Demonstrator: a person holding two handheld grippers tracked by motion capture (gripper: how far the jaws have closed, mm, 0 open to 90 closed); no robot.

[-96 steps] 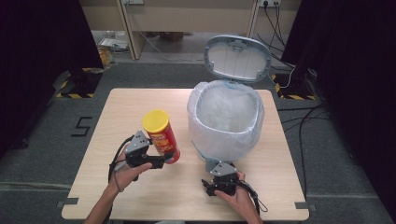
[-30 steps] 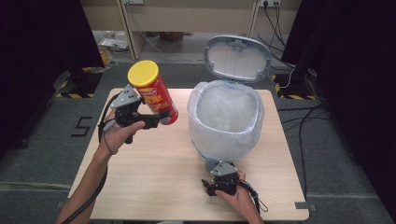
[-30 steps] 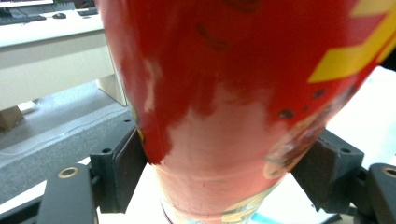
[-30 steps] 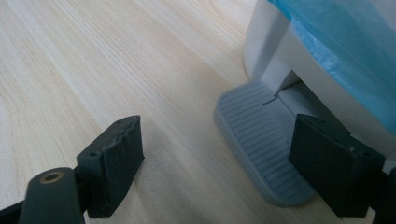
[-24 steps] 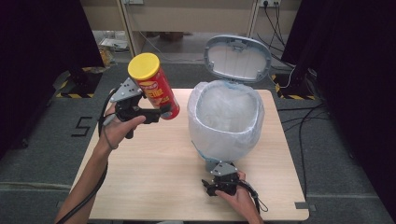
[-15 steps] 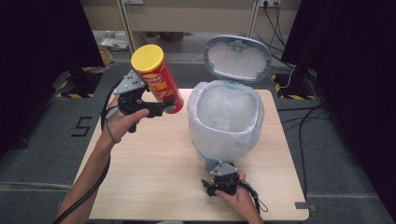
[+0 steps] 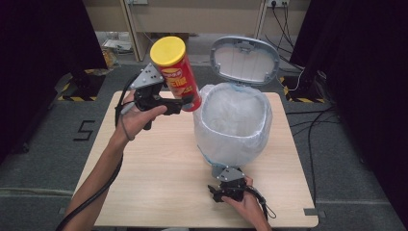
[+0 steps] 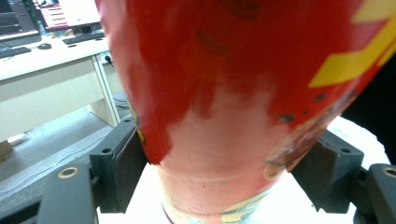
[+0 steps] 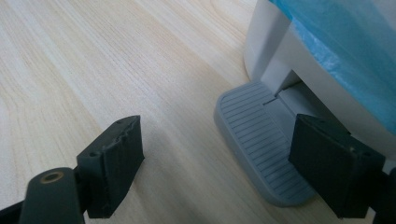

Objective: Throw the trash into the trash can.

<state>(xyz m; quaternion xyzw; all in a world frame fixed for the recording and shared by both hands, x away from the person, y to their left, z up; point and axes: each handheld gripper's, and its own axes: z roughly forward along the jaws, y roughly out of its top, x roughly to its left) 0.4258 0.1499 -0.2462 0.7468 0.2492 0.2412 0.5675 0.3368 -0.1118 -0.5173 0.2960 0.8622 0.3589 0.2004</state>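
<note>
Can (image 7: 178, 79): red body with yellow chevron marks, a pale pinkish patch and small dark specks low on the side; yellow lid.
Bin (image 7: 226, 171): white shell, grey ribbed pedal (image 9: 261, 149), grey lid (image 7: 244, 53) with a paler inner face.
Bin liner (image 7: 233, 118): translucent, whitish from above, light blue up close.
Desk (image 7: 159, 178): pale wood with fine straight grain.
Left hand-held gripper (image 7: 178, 103): black jaws, grey top plate.
Right hand-held gripper (image 9: 224, 168): black jaws, brass-coloured ring near one.
Floor (image 7: 43, 159): grey, a black "5" marked on it, yellow-and-black striped tape.
</note>
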